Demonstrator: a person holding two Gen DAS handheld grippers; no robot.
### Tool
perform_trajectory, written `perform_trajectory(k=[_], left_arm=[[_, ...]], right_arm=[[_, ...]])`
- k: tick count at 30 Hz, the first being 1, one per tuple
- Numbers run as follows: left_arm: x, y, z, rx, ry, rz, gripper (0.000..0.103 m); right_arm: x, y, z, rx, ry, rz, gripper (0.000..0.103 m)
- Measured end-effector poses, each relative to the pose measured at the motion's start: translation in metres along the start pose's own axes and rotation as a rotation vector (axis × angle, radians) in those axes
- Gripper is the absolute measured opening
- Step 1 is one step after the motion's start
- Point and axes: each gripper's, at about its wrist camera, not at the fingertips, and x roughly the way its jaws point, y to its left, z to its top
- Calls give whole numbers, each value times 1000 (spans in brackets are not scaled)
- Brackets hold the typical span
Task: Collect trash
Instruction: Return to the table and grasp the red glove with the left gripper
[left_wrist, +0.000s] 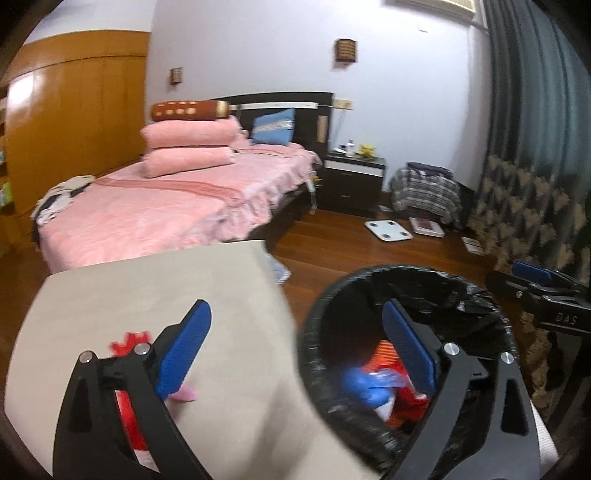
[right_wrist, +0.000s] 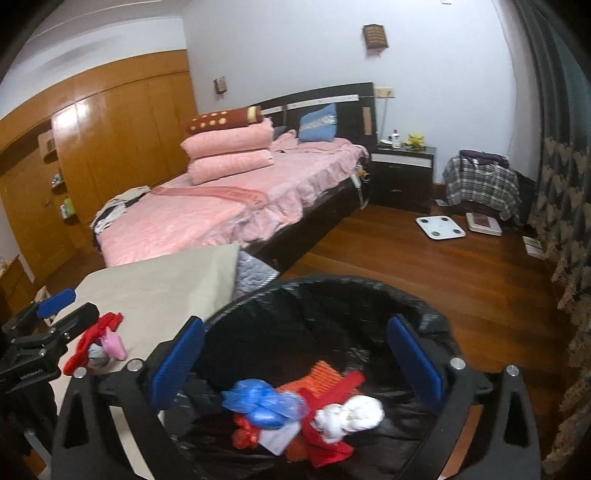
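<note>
Both claws stand released with nothing between their blue pads. The right claw hangs over the open mouth of the black-lined bin, where blue plastic, a white wad and red and orange scraps already lie. What seems left to collect is the small heap of trash on the desk: a red wrapper with a pink scrap touching it.

That heap lies left of the bin, near the desk's near edge, and the left claw is plainly the nearer one; in the right wrist view its fingers sit just beside the wrapper. From the left wrist view the red and pink pieces lie low and left, mostly behind the left finger, so the claw probably needs to swing left and dip. The wrapper's long axis runs roughly toward the bed. Nothing else sits on the desk in the way; the bin rim is close on the right.
</note>
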Motion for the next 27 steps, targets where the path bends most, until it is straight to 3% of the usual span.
perform_trajectory(k=[7,13,16,27], left_arm=[[-26,53,-8,-40,-12,133,91],[-39,90,-22,-81,8,204,91],[-41,103,-31,-97,32,220,82],[-17,133,-61,-162,119,246,71]], right_arm=[[13,54,-1,-46,1,95,97],[29,104,-7,-110,11,166,97],[35,117,-12,-123,14,187,97],[63,153,-29,-167,61,231,97]])
